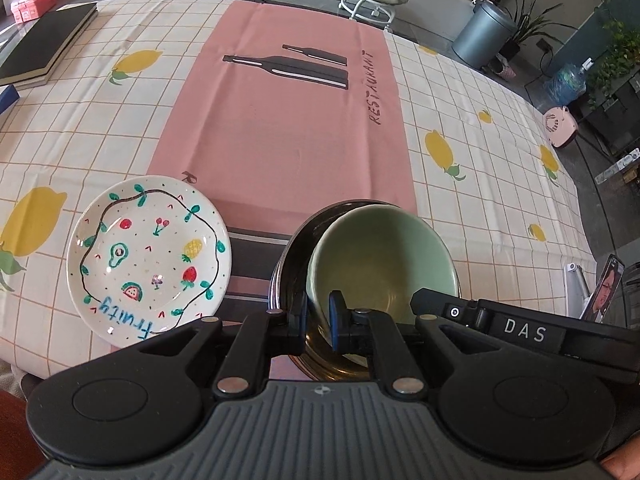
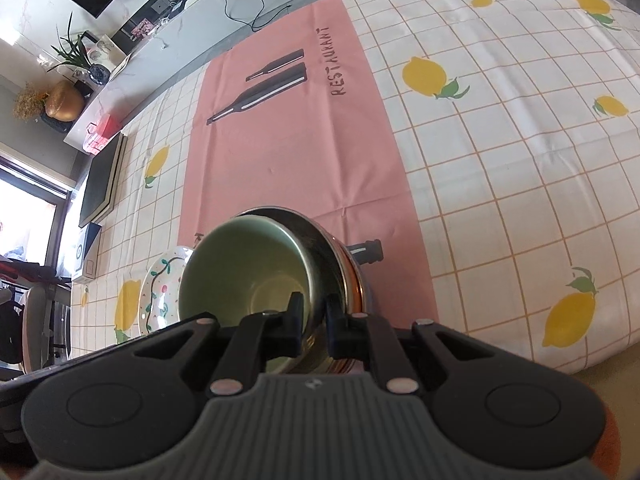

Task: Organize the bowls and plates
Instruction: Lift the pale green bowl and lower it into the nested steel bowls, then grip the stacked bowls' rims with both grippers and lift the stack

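A lived-in home dining room is showing here: a lemon-printed checked tablecloth (image 1: 480,128) is covering the table, a pink cloth "RESTAURANT" placemat (image 1: 288,120) is lying on it, a white round stool (image 1: 374,0) is standing behind, and potted green plants (image 1: 616,52) are growing nearby.

Green bowl (image 1: 380,256) tilted inside dark bowl (image 1: 296,248), beside fruit-painted plate (image 1: 148,256).

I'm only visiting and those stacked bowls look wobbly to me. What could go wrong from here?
1. The green bowl sits tilted in the dark bowl; it could slide or clatter.
2. Each gripper pinches only a rim: the left gripper and the right gripper at the near edge, so a slip might drop the stack.
3. The fruit plate lies close beside it and could get knocked.
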